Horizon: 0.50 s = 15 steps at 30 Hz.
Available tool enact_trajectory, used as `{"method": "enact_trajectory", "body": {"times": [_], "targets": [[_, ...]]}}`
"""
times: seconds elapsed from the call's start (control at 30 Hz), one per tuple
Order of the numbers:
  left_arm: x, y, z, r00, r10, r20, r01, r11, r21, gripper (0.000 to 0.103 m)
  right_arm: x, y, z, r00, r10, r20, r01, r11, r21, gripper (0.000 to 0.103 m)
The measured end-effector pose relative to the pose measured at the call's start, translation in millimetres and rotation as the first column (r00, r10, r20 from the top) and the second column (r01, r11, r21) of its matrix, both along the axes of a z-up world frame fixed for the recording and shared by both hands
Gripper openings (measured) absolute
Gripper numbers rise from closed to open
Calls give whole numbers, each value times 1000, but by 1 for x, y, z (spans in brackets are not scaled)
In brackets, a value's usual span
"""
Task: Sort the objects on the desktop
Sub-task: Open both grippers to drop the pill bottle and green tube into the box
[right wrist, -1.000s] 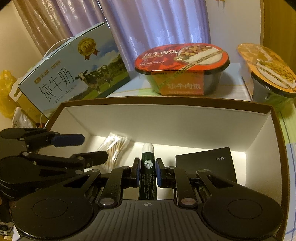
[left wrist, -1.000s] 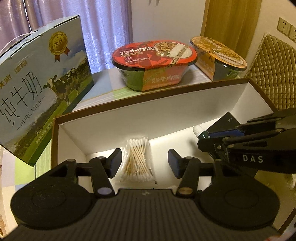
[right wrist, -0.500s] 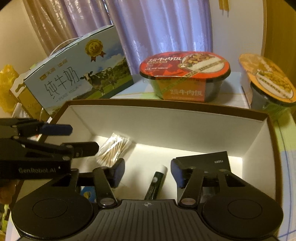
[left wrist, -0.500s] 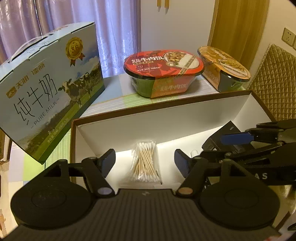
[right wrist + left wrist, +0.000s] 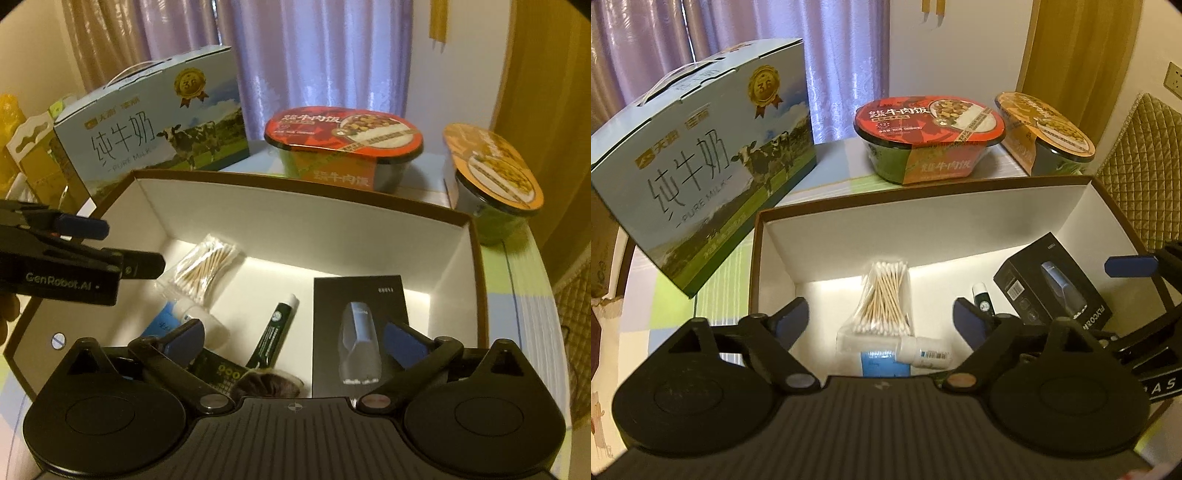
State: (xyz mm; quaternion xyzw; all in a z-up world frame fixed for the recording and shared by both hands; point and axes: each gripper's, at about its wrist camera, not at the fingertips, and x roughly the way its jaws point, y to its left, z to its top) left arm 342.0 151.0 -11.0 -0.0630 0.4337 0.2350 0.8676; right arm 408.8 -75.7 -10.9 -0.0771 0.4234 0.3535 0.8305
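1. Fingers of the right gripper (image 5: 291, 341) stood spread wide and empty; a second before they had pinched the dark green tube (image 5: 277, 334), which half a second ago already lay loose on the box floor and now rested just ahead of the gap between them, white cap pointing away.
2. Left gripper (image 5: 881, 317) was likewise spread and empty, as in both earlier frames, though its view had pulled back, so more of the box floor showed beneath it.
3. Ahead of the left gripper's fingers lay a clear pack of cotton swabs (image 5: 884, 299), and nearer the gripper a small white bottle (image 5: 925, 354) rested against a blue item (image 5: 882, 363) that was partly hidden.
4. Right of the tube, by the right gripper's right finger, lay a black product box (image 5: 360, 325) printed with a pale device.
5. All of these sat inside a white cardboard box (image 5: 295, 221) with a brown rim.
6. Beyond its far wall stood a milk carton (image 5: 701, 166) to the left, a red-lidded meal bowl (image 5: 929, 138) ahead and an orange-lidded bowl (image 5: 1049, 129) to the right, on a pastel checked tablecloth (image 5: 713, 269).
7. Purple curtains (image 5: 314, 55) hung behind.
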Motion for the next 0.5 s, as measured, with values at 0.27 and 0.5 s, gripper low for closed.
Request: {"method": "enact_trajectory", "body": {"times": [0.27,0.5], "targets": [[-15,-16,16,999,43,4,-43,999,11,91,-12,-14,6,998,-64,-2,64,998,2,101],[-33,-31,32,997,76,17,-77,997,20,91,-27,-24,17,996,-93,14,93,996,-4,101]]}}
